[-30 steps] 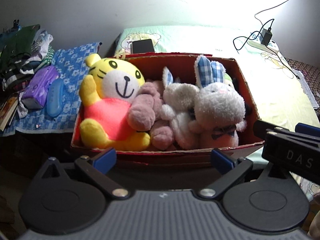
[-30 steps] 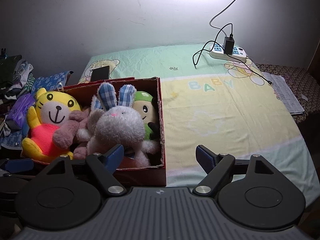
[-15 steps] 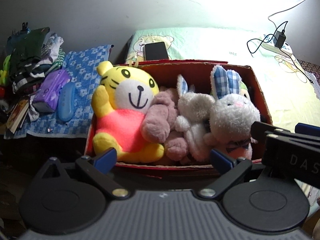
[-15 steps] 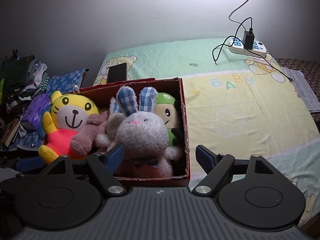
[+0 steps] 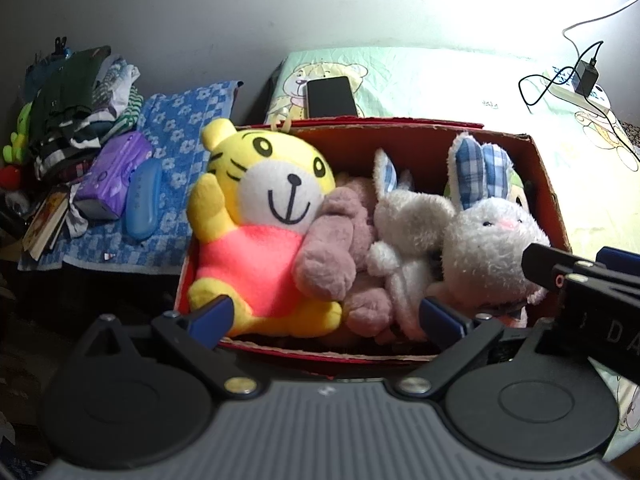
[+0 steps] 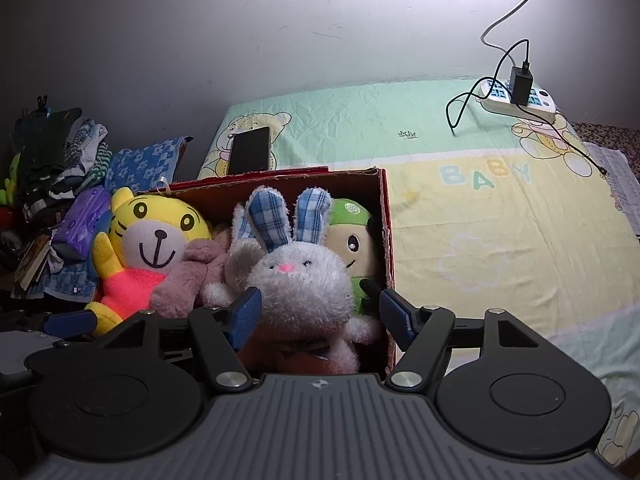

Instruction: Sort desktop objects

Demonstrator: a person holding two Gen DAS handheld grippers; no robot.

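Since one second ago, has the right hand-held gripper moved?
Yes. The right hand-held gripper has shifted left toward the red box: the white rabbit now sits between its fingers.

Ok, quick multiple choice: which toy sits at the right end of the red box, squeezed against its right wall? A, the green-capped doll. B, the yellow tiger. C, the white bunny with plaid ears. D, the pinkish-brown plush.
A: the right wrist view shows the green-capped doll tucked against the red box's right wall, behind the plaid-eared bunny.
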